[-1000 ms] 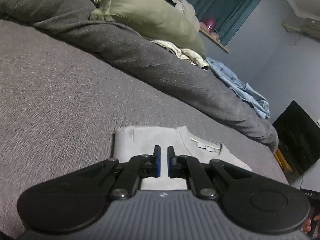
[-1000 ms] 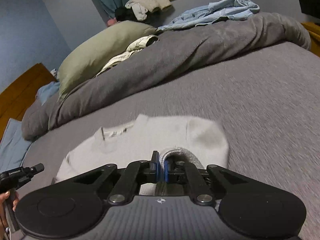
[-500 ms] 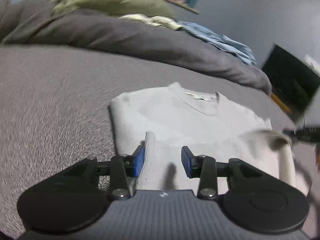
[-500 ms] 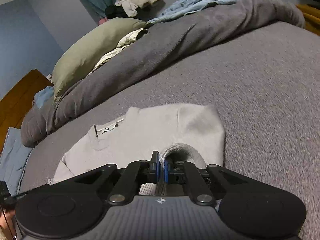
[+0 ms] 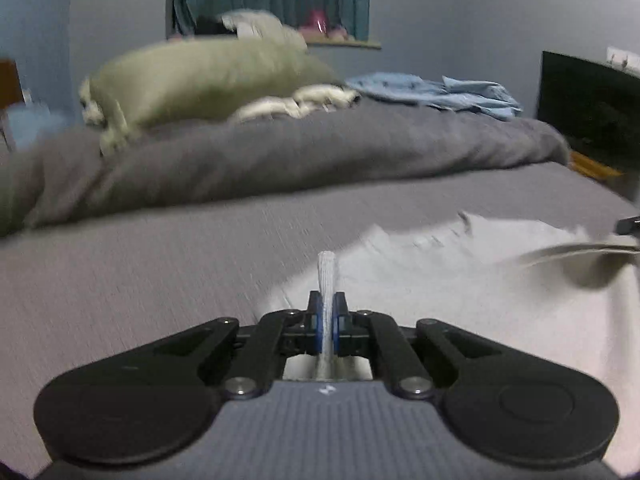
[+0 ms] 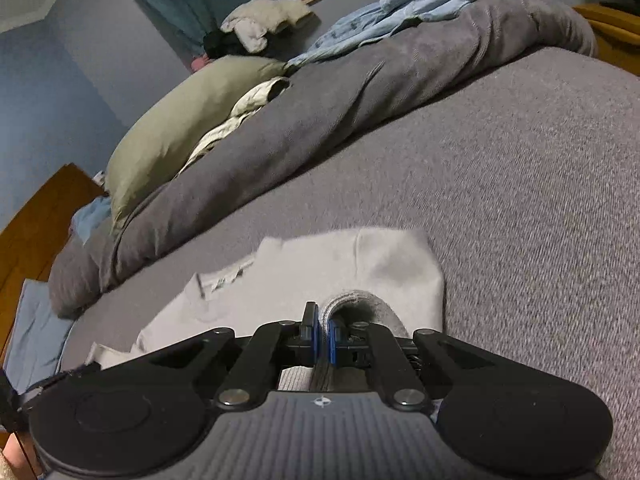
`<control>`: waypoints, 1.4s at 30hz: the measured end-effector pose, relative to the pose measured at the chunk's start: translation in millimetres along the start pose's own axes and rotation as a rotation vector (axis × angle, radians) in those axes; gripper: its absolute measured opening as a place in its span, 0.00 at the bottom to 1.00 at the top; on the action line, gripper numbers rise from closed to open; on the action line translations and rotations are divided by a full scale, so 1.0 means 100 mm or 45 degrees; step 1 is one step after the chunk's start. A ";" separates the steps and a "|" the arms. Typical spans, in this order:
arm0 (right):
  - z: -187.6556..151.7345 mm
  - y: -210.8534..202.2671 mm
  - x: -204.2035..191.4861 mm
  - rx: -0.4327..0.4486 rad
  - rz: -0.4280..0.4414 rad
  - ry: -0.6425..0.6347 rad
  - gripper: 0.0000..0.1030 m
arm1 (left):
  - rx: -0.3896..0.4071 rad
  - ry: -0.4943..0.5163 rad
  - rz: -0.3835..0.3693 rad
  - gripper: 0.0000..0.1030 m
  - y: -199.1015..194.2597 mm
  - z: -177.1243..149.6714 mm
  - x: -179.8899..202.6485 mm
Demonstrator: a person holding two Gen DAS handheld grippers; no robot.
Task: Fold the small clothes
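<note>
A small light grey sweatshirt [image 6: 320, 264] lies flat on the grey bed, collar toward the pillows; it also shows in the left wrist view [image 5: 460, 280]. My left gripper [image 5: 327, 320] is shut on a ribbed edge of the sweatshirt, which sticks up between the blue pads. My right gripper [image 6: 323, 334] is shut on a folded-over ribbed hem of the same sweatshirt. In the left wrist view the right gripper's tip [image 5: 628, 224] holds a lifted flap at the far right edge.
A rolled grey duvet [image 6: 360, 92] lies across the bed behind the sweatshirt, with an olive pillow [image 6: 180, 120] and blue clothes [image 6: 400, 8] on it. A black screen [image 5: 592, 108] stands at the right. A wooden headboard [image 6: 36, 216] is at the left.
My left gripper went from open around the sweatshirt's edge to shut on it, and its view swung toward the pillows. My right gripper kept its hold on the hem.
</note>
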State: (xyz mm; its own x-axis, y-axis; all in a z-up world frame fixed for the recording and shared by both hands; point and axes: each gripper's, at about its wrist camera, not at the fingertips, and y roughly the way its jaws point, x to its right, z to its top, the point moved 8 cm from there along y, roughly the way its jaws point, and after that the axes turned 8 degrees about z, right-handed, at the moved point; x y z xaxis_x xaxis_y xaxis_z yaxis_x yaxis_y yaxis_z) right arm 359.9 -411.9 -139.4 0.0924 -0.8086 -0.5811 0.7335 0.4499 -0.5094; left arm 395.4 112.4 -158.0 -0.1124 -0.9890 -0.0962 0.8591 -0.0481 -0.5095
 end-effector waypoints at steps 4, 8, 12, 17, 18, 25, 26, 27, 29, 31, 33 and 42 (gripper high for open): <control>0.21 0.15 0.06 0.061 -0.035 0.054 0.06 | -0.072 0.035 0.091 0.00 0.43 0.20 0.04; 0.24 0.47 0.19 0.007 -0.116 0.126 0.07 | -0.201 0.164 0.175 0.00 0.75 -0.02 0.18; 0.22 0.60 0.29 0.014 -0.158 0.175 0.18 | -0.244 0.080 0.211 0.11 0.83 -0.20 0.14; 0.39 0.18 0.26 0.208 -0.219 0.096 0.63 | -0.260 0.000 0.238 0.40 0.56 -0.28 -0.07; 0.44 0.04 0.25 0.232 -0.234 0.082 0.63 | -0.269 0.012 0.226 0.40 0.45 -0.30 -0.09; 0.29 -0.85 0.15 0.170 -0.372 -0.079 0.64 | -0.263 0.057 0.116 0.40 -0.54 -0.52 -0.05; 0.18 -0.92 0.12 0.139 -0.381 -0.094 0.64 | -0.273 0.061 0.104 0.40 -0.68 -0.57 -0.04; 0.07 -0.97 0.08 0.115 -0.387 -0.108 0.64 | -0.276 0.072 0.097 0.40 -0.81 -0.62 -0.03; -0.18 -1.05 0.01 0.074 -0.387 -0.121 0.64 | -0.281 0.075 0.103 0.42 -1.04 -0.73 -0.03; -0.41 -1.06 -0.05 0.048 -0.373 -0.108 0.65 | -0.290 0.020 0.120 0.44 -1.23 -0.85 -0.08; -0.64 -1.05 -0.09 0.041 -0.365 -0.114 0.65 | -0.305 -0.040 0.135 0.44 -1.34 -0.98 -0.10; -1.31 -0.63 -0.61 -0.064 -0.323 -0.630 0.68 | -0.336 -0.075 0.103 0.44 -1.16 -1.31 0.29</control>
State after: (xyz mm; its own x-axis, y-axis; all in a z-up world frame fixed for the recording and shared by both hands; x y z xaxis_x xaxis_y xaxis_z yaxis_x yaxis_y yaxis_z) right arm 219.4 -341.0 -154.7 0.2312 -0.9700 -0.0751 0.7421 0.2258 -0.6312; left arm 227.5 107.9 -213.4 -0.0132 -0.9949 -0.0996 0.7036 0.0615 -0.7080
